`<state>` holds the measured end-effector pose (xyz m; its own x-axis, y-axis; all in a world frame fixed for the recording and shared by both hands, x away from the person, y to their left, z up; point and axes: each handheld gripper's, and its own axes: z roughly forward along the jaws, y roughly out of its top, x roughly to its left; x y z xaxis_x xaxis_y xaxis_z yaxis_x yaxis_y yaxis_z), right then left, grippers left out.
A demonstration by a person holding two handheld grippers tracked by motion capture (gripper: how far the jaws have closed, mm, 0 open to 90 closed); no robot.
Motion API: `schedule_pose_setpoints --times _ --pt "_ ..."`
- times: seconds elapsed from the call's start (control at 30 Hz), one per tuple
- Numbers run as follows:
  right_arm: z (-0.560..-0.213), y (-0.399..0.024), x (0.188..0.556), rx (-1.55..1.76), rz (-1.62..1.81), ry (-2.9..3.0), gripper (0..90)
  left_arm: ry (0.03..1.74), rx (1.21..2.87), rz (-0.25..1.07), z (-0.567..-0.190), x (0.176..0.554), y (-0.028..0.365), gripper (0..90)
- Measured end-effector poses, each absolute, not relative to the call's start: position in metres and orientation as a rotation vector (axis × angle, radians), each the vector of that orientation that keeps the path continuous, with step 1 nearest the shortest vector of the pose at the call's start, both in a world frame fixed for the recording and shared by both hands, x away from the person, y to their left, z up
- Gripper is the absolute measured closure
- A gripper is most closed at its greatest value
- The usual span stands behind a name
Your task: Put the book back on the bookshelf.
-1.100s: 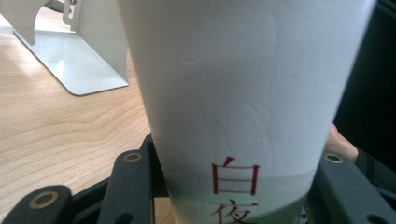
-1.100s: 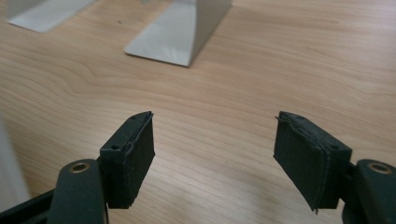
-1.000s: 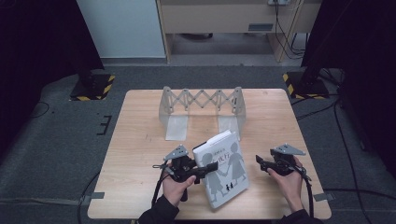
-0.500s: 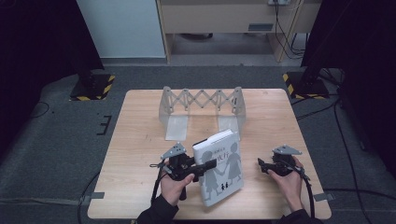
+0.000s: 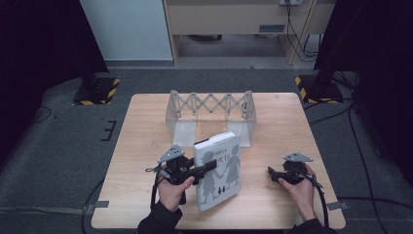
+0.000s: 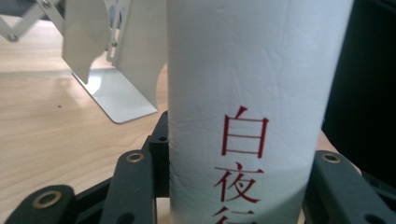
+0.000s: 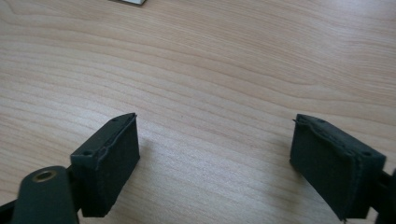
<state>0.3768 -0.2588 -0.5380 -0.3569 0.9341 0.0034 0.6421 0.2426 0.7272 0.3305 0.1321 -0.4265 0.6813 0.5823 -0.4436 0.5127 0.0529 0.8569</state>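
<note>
on the table (image 5: 146,141) one book (image 5: 221,168) clamped in left claw (image 5: 207,168); right claw (image 5: 271,174) opening, empty; one rack (image 5: 209,105)

The table (image 5: 146,195) is pale wood with a fine grain, smooth and matt. The book (image 6: 252,70) has a white paper cover — slightly creased, with a soft sheen. The folding rack (image 5: 209,109) looks like grey metal, smooth. The gripper pads (image 7: 109,163) are black, matt — like rubber.
</note>
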Motion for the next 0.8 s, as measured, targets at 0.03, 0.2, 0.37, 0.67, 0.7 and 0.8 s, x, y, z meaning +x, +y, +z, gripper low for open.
schedule_pose_setpoints --times 0.03,0.2,0.37,0.67,0.7,0.8 --pt "-0.538 -0.259 0.377 1.439 0.903 2.087 14.2 0.921 1.590 0.066 -0.426 0.331 0.132 52.5" --pt "-0.538 -0.259 0.378 1.453 0.893 2.084 9.6 0.930 1.574 0.094 -0.419 0.332 0.142 52.4" --pt "-0.539 -0.260 0.379 1.469 0.879 2.077 6.2 0.961 1.576 0.149 -0.414 0.335 0.153 52.4" --pt "-0.539 -0.259 0.379 1.469 0.879 2.076 6.2 0.994 1.557 0.199 -0.403 0.345 0.171 52.4" --pt "-0.539 -0.259 0.379 1.469 0.879 2.077 6.3 0.997 1.552 0.204 -0.402 0.347 0.174 52.4" --pt "-0.539 -0.260 0.379 1.469 0.879 2.077 6.2 1.010 1.542 0.227 -0.398 0.353 0.180 52.4"
